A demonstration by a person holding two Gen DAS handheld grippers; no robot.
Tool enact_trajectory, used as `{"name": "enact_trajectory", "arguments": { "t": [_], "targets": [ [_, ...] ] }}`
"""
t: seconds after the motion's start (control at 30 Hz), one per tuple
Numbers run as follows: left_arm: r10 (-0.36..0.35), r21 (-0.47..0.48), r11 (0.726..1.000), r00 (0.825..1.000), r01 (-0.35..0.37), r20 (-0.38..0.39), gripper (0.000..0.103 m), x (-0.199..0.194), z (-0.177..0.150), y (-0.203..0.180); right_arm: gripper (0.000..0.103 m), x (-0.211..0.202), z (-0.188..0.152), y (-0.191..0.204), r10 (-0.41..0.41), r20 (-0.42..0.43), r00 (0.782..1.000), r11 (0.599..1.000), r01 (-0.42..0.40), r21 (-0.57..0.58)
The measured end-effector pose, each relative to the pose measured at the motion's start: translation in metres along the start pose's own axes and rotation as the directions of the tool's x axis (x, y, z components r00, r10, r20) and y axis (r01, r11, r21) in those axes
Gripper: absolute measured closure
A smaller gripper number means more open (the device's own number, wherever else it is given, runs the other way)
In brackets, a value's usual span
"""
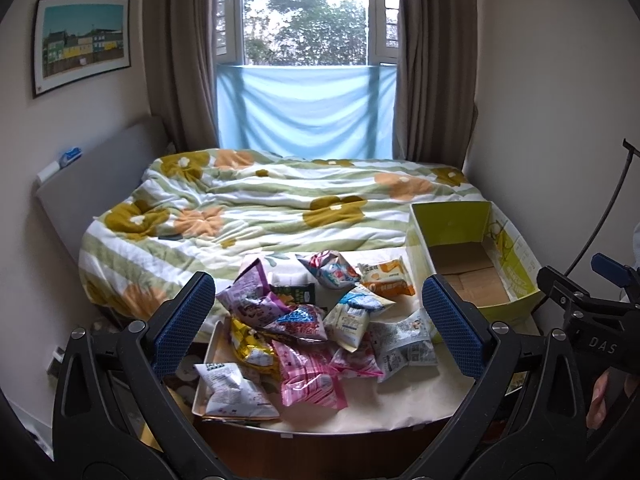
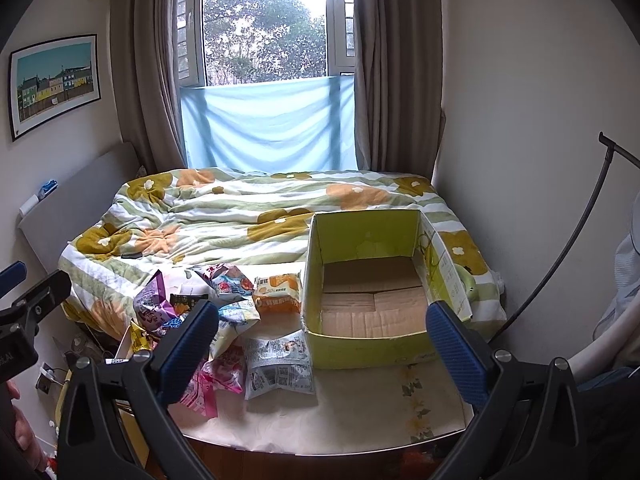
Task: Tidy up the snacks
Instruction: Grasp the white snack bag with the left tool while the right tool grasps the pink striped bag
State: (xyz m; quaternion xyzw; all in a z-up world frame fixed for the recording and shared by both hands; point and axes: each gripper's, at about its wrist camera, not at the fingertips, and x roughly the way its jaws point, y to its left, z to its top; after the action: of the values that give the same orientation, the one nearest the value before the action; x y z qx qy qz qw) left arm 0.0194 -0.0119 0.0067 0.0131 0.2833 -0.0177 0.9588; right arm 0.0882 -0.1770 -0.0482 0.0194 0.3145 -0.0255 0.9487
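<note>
A pile of snack packets (image 1: 304,324) lies on a table with a cream cloth (image 1: 400,404): purple, pink (image 1: 310,376), orange (image 1: 386,278), white and grey packets. An empty yellow-green cardboard box (image 1: 472,256) stands open to the right of the pile; it also shows in the right wrist view (image 2: 372,292). My left gripper (image 1: 318,324) is open and empty, held above the pile. My right gripper (image 2: 322,348) is open and empty, held in front of the box, beside a grey-white packet (image 2: 278,368) and the orange packet (image 2: 278,292).
A bed with a flowered green-striped quilt (image 1: 280,200) lies behind the table. A white tray (image 1: 210,360) sits under the left packets at the table's left edge. Walls close in on both sides; a thin black stand (image 2: 580,240) leans at the right.
</note>
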Motion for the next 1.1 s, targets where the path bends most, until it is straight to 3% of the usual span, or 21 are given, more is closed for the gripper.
{"name": "enact_trajectory", "arguments": {
  "t": [0.23,0.47,0.73,1.0,1.1],
  "targets": [
    [0.076,-0.045,0.996,0.995,-0.079,-0.063,0.001,0.01,-0.012,0.028,0.0,0.011,-0.002,0.003,0.096,-0.043,0.994,0.995,-0.096,0.001],
    [0.137,-0.129,0.979,0.977,-0.159,-0.166,0.001,0.027,-0.056,0.068,0.0,0.046,-0.024,0.023,0.208,-0.139,0.968,0.974,-0.218,-0.061],
    [0.067,-0.203,0.97,0.945,-0.137,-0.319,0.001,0.075,-0.11,0.117,0.0,0.091,-0.05,0.071,0.292,-0.279,0.915,0.945,-0.321,-0.063],
    [-0.037,-0.242,0.967,0.892,-0.082,-0.451,0.001,0.141,-0.155,0.154,0.0,0.138,-0.074,0.132,0.301,-0.4,0.865,0.94,-0.34,-0.027],
    [-0.092,-0.259,0.965,0.863,-0.046,-0.496,0.001,0.169,-0.171,0.161,0.0,0.158,-0.085,0.15,0.299,-0.446,0.844,0.943,-0.332,0.003]
  ]
}}
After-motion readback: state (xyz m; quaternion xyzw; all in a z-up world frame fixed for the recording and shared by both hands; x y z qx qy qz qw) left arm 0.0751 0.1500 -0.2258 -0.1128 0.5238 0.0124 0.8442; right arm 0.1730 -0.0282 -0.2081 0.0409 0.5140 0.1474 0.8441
